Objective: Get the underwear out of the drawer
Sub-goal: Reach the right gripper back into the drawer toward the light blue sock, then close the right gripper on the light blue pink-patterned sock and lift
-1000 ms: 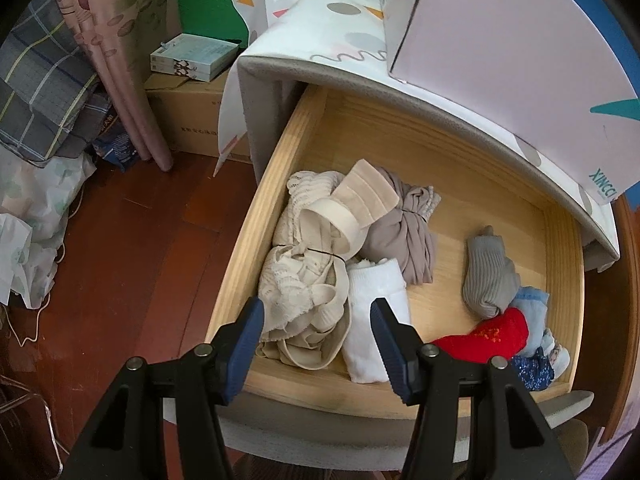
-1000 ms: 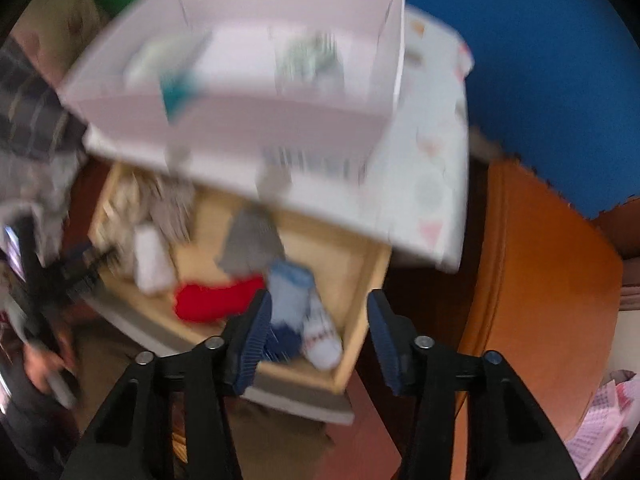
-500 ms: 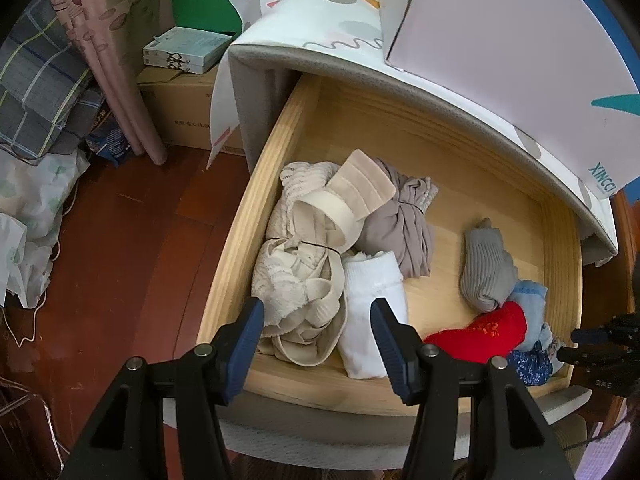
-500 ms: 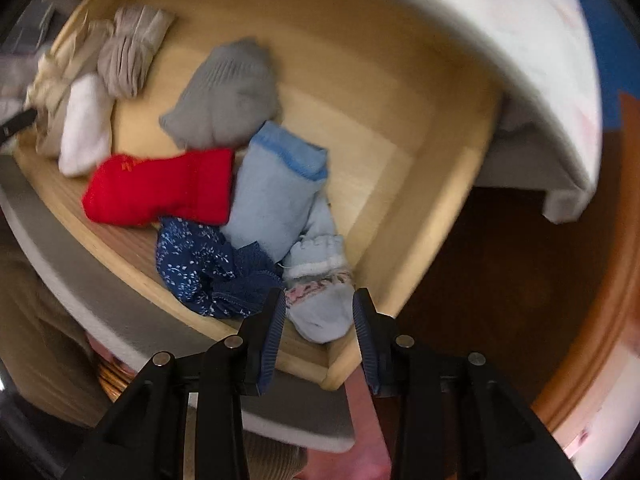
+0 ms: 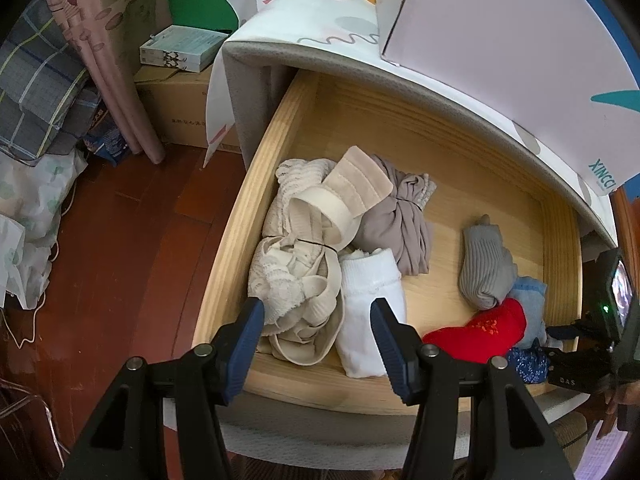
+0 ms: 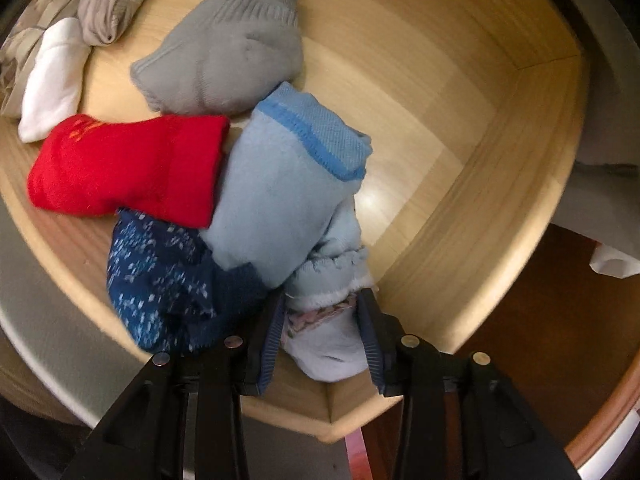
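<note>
1. The right gripper [image 6: 322, 328] points down into the drawer's [image 6: 500, 184] near right corner. Its jaws, which have just been opening a little, flank a pale rolled sock [image 6: 328, 340]; the pads sit close against it, but motion blur hides whether they press.
2. The left gripper [image 5: 318, 334] hangs above the drawer's near left part, jaws apart and empty, over the white sock roll [image 5: 370, 312].
3. Against the drawer's left wall lies the underwear: a cream lace bundle [image 5: 296, 284] and a taupe knotted piece [image 5: 404, 224]. The right wrist view cuts both off at its edge.
4. Six sock rolls are countable: pale, navy speckled [image 6: 160, 276], light blue [image 6: 280, 196], red [image 6: 120, 168], grey [image 6: 228, 52], white.
5. Only the left wrist view shows beyond the drawer: the patterned cloth [image 5: 320, 12] on the cabinet top and a white box [image 5: 500, 44].
</note>
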